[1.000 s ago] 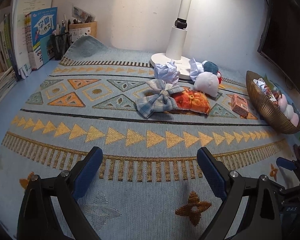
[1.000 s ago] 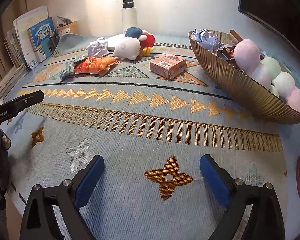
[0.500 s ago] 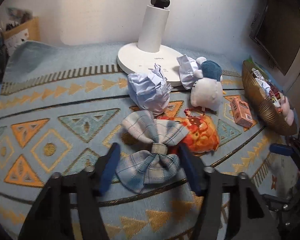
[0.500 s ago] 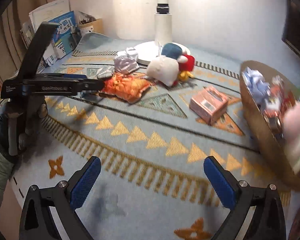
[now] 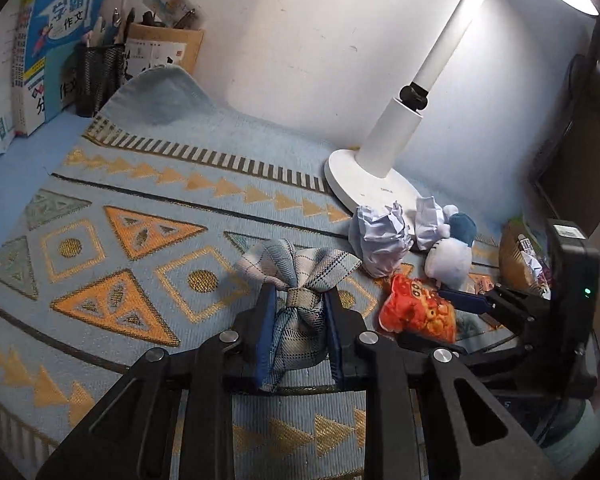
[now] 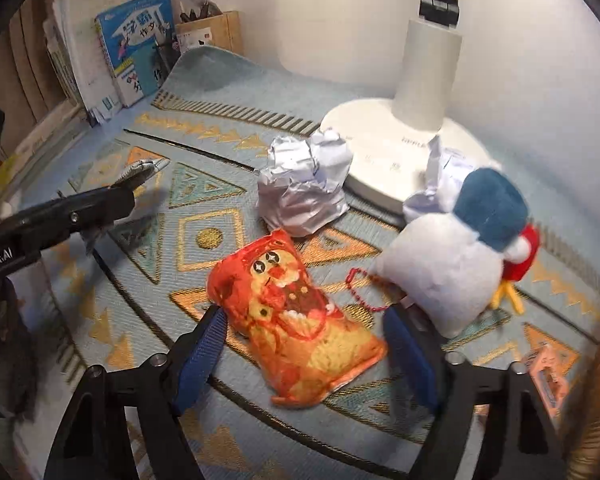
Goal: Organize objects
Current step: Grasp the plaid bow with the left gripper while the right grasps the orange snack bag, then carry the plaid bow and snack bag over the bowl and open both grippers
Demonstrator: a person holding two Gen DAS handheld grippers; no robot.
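1. A patterned blue mat (image 5: 112,184) covers the desk; a white lamp (image 5: 384,152), books (image 5: 56,40) and a pen cup (image 5: 98,76) line the wall.
2. The left gripper (image 5: 298,316) has just clenched on the plaid bow (image 5: 300,280) (pads pinching its knot).
3. The right gripper (image 6: 306,344), jaws just narrowing, straddles the orange plush pouch (image 6: 296,320) without pressing it; crumpled paper (image 6: 304,184) lies beyond.

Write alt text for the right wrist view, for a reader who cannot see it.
The right gripper, jaws closing but not yet pressing, straddles an orange plush pouch lying on a patterned blue mat. Behind it are a crumpled paper ball, a white plush toy and a white lamp base; at the left edge, the left gripper holds a plaid cloth.
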